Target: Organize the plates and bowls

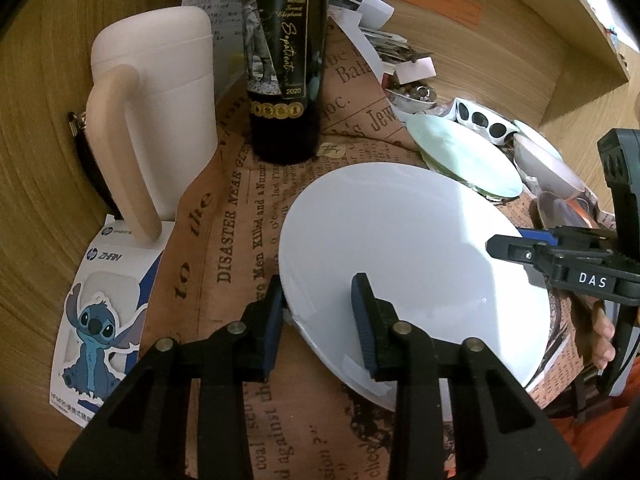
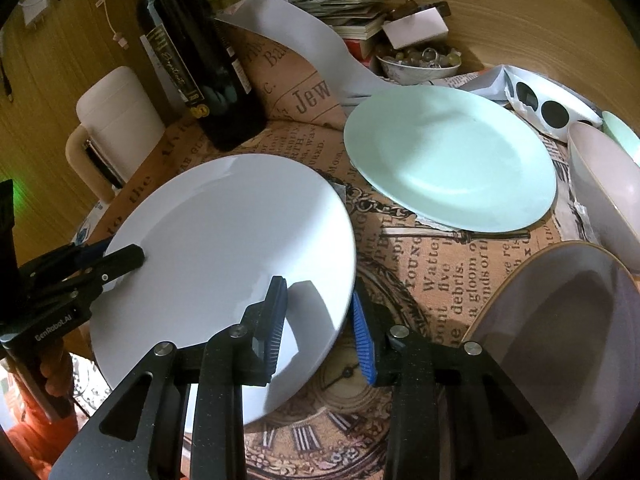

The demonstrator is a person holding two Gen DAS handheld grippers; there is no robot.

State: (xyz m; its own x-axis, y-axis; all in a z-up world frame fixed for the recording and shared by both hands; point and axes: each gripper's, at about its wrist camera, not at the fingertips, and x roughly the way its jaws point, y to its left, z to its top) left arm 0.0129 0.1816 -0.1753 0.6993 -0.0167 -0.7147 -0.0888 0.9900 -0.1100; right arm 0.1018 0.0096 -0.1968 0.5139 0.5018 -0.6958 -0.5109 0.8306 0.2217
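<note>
On newsprint cloth (image 2: 432,280), white plate (image 2: 224,240) pinched by both hand-held grippers, left (image 1: 320,312), right (image 2: 320,320)

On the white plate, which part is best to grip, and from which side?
Grip the thin rim of the white plate edge-on, one finger above and one below, from opposite sides, as the left gripper and right gripper do; it is wide, flat and tilted.

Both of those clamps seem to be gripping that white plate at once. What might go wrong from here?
The white plate is pinched only at its rim, by the left gripper and the right gripper on opposite sides, and it looks tilted. If either grip slackens, it could slip onto the cloth. The wine bottle stands just beyond it, so a swing that way might topple it. The green plate lies near too and could get chipped.
</note>
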